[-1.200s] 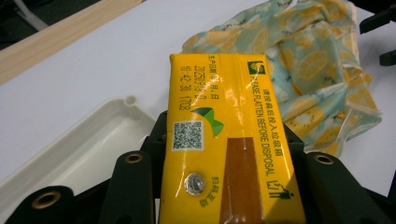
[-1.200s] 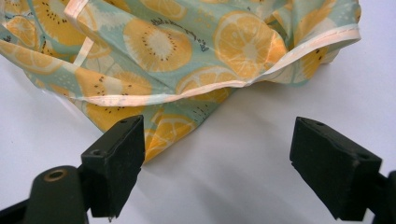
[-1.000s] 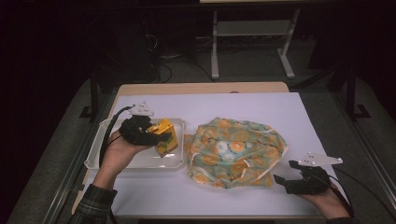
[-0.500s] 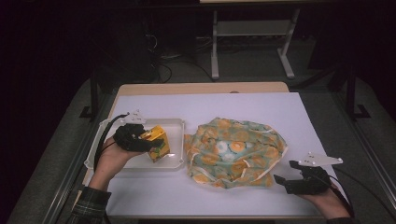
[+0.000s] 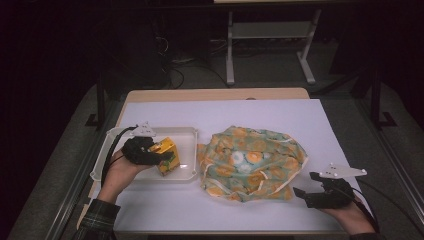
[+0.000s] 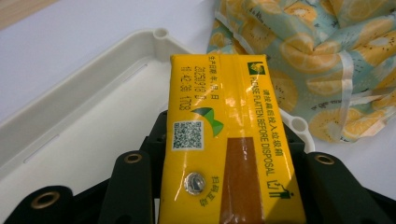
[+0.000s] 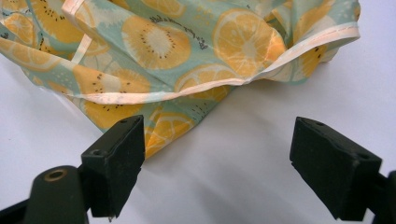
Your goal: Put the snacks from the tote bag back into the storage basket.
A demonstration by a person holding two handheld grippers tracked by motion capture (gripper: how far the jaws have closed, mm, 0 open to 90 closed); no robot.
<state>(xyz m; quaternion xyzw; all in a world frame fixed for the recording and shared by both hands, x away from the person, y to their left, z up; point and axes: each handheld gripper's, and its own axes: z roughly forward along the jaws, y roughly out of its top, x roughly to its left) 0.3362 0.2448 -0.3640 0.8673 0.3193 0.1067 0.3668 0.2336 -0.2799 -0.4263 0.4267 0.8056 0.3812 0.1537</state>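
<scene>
A carton [image 5: 167, 154] is sitting in, or perhaps just above, the tray [image 5: 187, 134] at the table's [image 5: 260, 110] left, with the cloth [image 5: 250, 162] lying just right of the tray.

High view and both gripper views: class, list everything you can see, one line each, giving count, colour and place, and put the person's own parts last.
Table: one, white top with a wooden far edge, centre of the high view.
Tray: one, white, shallow, on the table's left part.
Carton: one, yellow, held over the tray between the left gripper's jaws.
Cloth: one, teal with orange fruit slices, crumpled, right of the tray.
Stand: one, white metal, on the floor beyond the table.
Left gripper: one, black, shut on the carton.
Right gripper: one, black, jaws open, at the cloth's near right corner.
Hands: two, left hand and right hand, each holding a gripper.
</scene>
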